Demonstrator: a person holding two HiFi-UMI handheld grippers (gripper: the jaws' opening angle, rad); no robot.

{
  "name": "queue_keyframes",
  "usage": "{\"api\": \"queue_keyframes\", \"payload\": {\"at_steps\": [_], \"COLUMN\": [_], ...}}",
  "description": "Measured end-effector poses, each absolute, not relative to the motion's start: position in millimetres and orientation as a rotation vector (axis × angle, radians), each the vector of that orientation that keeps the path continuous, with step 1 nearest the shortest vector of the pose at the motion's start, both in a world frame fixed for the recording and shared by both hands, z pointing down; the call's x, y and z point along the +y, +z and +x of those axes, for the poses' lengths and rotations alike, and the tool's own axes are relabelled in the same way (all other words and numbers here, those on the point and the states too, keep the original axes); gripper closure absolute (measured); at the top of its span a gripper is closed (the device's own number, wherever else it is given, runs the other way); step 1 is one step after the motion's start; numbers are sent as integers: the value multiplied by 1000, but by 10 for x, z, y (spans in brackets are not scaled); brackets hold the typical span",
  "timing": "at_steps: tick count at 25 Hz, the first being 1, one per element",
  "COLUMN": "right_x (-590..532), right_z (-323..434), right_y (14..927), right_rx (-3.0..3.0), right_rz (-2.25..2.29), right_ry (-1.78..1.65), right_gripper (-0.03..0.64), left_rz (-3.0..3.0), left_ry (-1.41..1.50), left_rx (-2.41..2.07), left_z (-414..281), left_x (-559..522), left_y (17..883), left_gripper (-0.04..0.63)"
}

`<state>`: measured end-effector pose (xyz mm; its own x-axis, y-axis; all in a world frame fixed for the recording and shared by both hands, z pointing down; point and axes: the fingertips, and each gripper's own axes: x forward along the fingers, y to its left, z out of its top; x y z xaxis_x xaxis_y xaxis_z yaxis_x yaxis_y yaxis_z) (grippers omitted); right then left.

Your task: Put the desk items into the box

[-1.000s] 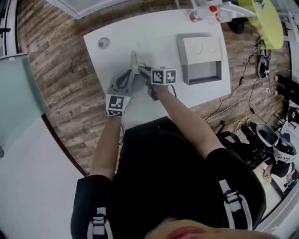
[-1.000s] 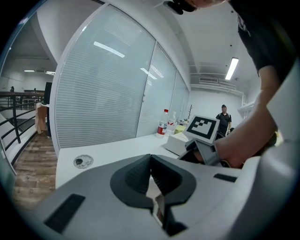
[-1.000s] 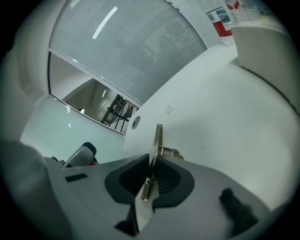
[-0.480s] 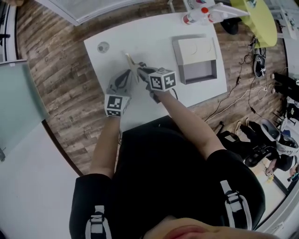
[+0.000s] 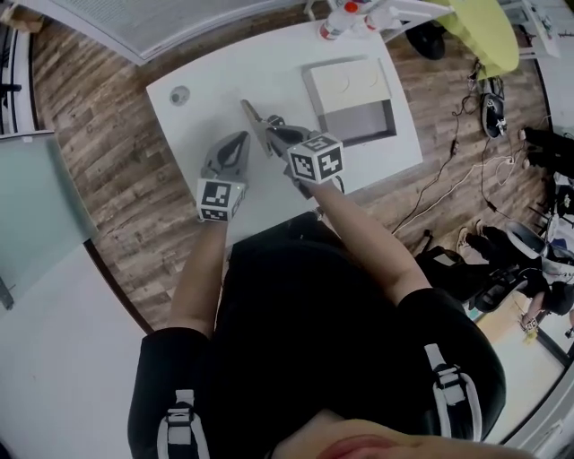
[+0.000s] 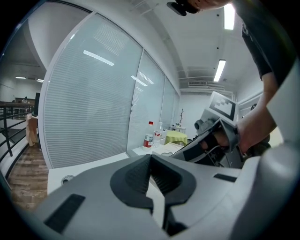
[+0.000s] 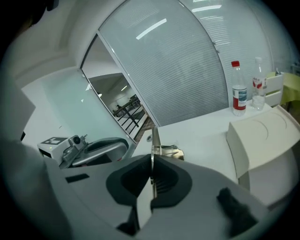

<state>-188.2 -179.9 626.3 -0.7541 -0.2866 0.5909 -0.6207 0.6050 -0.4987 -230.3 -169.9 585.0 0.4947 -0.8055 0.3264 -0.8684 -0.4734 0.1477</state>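
My right gripper [image 5: 273,131] is shut on a thin flat metal strip [image 5: 254,119], held above the white desk [image 5: 269,67]. In the right gripper view the strip [image 7: 153,140] stands edge-on between the pads, with a shiny metal part just past the tips. To its left, my left gripper [image 5: 235,145] hovers clear of the strip, jaws together with nothing between them [image 6: 151,161]. The white box [image 5: 350,90] sits open at the desk's right; its grey inside faces the person and its lid [image 7: 262,136] is folded back.
Bottles [image 5: 334,25] stand at the desk's far edge beyond the box, also in the right gripper view [image 7: 239,96]. A small round disc [image 5: 180,93] lies at the desk's far left corner. Cables and bags are on the wooden floor [image 5: 108,116] at right.
Both grippers have risen off the desk. The right one has lifted the metal strip and rolled it on edge. The left one has drawn away from the strip.
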Motion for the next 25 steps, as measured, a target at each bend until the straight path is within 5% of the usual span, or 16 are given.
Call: {"api": "queue_keyframes", "payload": {"at_steps": [25], "right_x": [-1532], "right_z": [709], "right_y": [5424], "right_rx": [-2547], "right_rz": [896], "right_ry": [896], "right_gripper": [600], "left_rz": [2581], "left_ry": [345], "left_rx": [-1358], "left_z": [213], "left_x": [-1296], "left_y": [5169], "left_gripper": [583]}}
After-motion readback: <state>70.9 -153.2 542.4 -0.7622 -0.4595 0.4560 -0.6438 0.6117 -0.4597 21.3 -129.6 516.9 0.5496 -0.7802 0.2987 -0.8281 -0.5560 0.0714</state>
